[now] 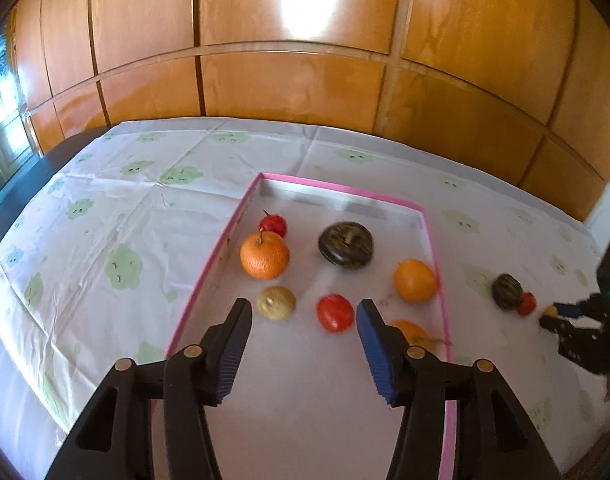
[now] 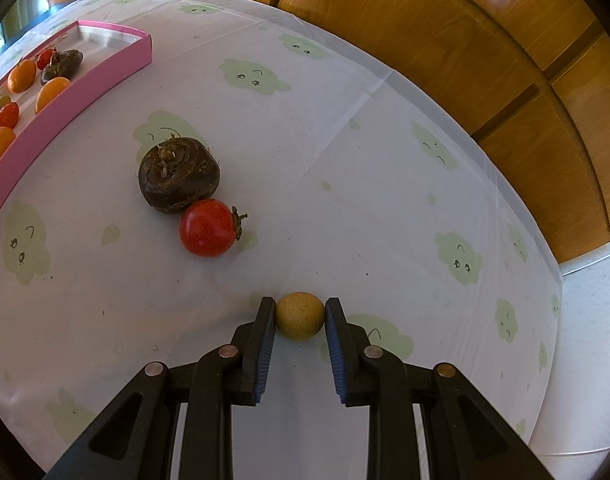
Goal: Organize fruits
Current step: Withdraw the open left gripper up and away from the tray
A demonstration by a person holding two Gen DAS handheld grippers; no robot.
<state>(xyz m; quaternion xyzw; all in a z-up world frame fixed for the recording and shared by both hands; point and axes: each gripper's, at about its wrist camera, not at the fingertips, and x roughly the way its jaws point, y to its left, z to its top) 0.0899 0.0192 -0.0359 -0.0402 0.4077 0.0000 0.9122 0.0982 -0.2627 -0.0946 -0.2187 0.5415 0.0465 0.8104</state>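
Observation:
In the left wrist view a pink-rimmed tray (image 1: 221, 248) holds a stemmed orange (image 1: 264, 255), a second orange (image 1: 415, 281), a dark brown bulb-like fruit (image 1: 346, 245), two red fruits (image 1: 335, 313) and a small tan one (image 1: 276, 303). My left gripper (image 1: 305, 305) hangs open over the tray's near part with nothing between its fingers. A third orange (image 1: 409, 330) peeks out behind its right finger. In the right wrist view my right gripper (image 2: 300, 305) is shut on a small tan round fruit (image 2: 300, 315) that rests on the cloth. A dark brown fruit (image 2: 178, 174) and a red fruit (image 2: 209, 227) lie touching each other just beyond it.
The white tablecloth (image 1: 125, 208) with green cartoon prints covers the table. A wooden panelled wall (image 1: 289, 80) stands behind the table. The cloth's right edge (image 2: 557, 280) drops off close to the right gripper. The tray's pink wall (image 2: 69, 96) lies to the left of the loose fruits.

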